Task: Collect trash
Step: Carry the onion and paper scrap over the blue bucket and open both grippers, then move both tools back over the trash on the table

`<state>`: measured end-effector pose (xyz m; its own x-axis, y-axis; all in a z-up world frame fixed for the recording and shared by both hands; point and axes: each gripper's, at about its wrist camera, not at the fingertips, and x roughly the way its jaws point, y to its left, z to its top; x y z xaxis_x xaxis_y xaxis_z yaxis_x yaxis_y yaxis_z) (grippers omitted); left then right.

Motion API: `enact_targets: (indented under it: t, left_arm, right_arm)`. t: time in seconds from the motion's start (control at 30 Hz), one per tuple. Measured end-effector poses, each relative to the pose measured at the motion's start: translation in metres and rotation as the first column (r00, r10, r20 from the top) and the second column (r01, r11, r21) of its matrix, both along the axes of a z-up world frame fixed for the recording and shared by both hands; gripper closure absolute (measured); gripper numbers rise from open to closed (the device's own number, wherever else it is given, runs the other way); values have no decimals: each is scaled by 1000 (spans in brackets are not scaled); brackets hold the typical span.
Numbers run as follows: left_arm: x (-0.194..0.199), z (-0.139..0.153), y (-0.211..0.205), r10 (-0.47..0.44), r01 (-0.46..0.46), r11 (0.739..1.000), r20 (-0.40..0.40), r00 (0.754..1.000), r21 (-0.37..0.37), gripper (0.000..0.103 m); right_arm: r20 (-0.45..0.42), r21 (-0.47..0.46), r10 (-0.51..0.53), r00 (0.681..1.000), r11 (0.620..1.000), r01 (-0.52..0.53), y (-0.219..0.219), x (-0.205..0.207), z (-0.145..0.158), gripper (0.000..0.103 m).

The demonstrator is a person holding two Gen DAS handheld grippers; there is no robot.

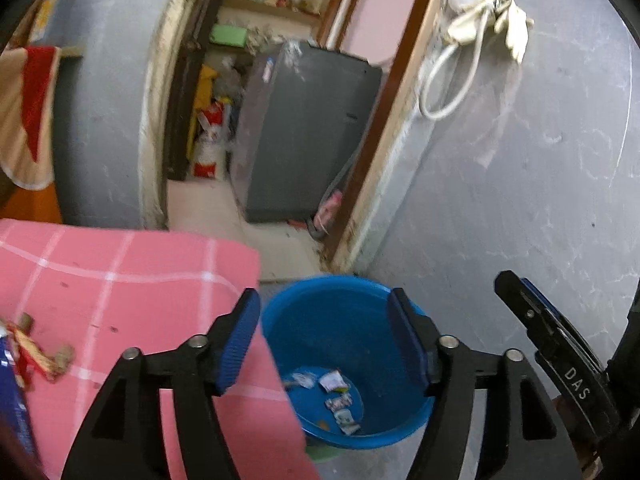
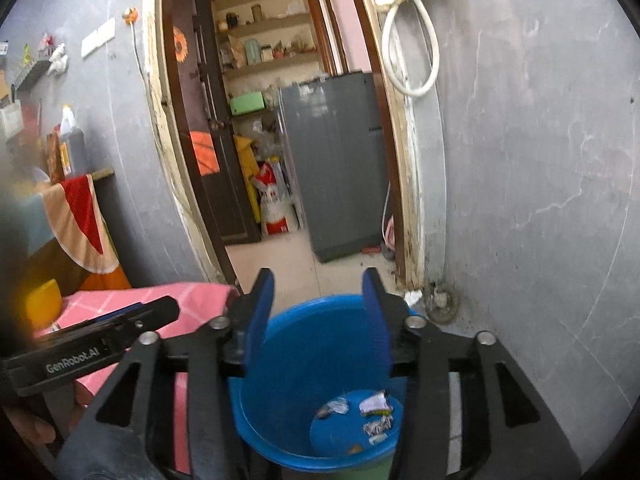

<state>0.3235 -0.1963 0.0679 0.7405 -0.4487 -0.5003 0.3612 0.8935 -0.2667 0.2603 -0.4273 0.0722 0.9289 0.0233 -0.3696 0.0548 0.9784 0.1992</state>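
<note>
A blue bucket stands on the floor beside a table with a pink checked cloth. Several crumpled wrappers lie at its bottom; they show in the right wrist view too. My left gripper is open and empty above the bucket's rim. My right gripper is open and empty over the same bucket. The right gripper's side shows at the right of the left wrist view. The left gripper's side shows in the right wrist view.
A red and yellow scrap and a blue box edge lie on the pink cloth. A doorway behind the bucket opens onto a grey refrigerator and shelves. A grey wall runs on the right.
</note>
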Motion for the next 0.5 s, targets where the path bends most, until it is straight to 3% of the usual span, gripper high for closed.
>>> enact_targets:
  t: [0.13,0.27,0.5]
  left_arm:
    - [-13,14,23,53,-52,999,77,996,-12,22]
    - [-29,28,49,107,-105,994,150,983,-22,11]
    - [-63,42,96,198,-199,980,277,940,-25,3]
  right_arm:
    - [71,5,-2,997,1000,1,9,-8,10,15]
    - [157,22,6,988,1000,-10,23,-18,22,0]
    - [281,39,28,959,998,-41,54,-36,39,0]
